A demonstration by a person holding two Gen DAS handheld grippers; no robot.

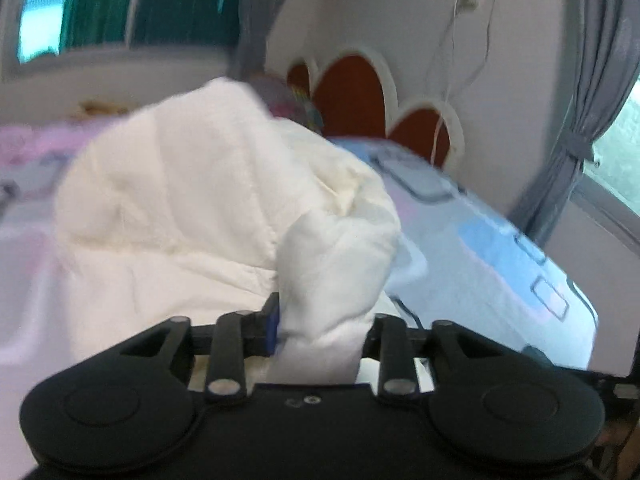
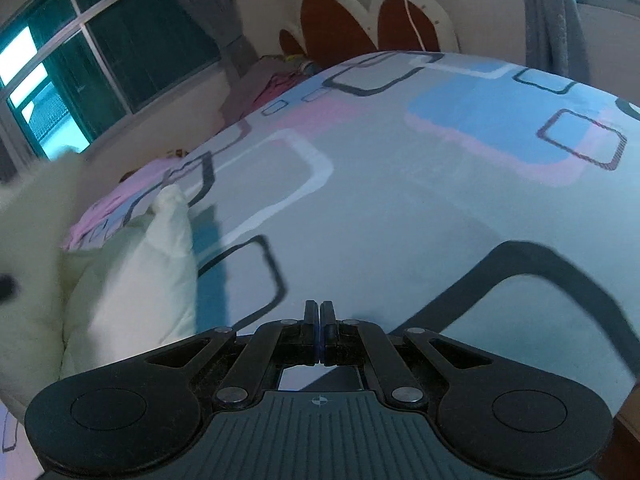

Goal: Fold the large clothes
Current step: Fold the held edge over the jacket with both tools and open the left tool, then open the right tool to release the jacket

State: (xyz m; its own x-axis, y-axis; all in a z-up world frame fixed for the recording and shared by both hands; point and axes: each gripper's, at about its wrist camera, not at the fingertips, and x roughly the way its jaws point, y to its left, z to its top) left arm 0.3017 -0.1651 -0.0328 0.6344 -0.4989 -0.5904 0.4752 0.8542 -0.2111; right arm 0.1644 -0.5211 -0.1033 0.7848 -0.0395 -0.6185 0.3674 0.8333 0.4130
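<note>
Left gripper (image 1: 320,332) raised, fingers pinching garment (image 1: 224,184)

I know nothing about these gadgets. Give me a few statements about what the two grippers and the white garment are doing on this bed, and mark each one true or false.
1. The left gripper has a bunch of the white garment between its jaws. True.
2. The right gripper holds the garment too. False: its jaws are shut together with nothing between them.
3. The bedsheet is plain white. False: it is pale blue-grey with pink, blue and dark rounded rectangles.
4. A red headboard with a white rim stands at the far end of the bed. True.
5. In the right wrist view the garment lies to the right of the gripper. False: it lies at the left.
</note>
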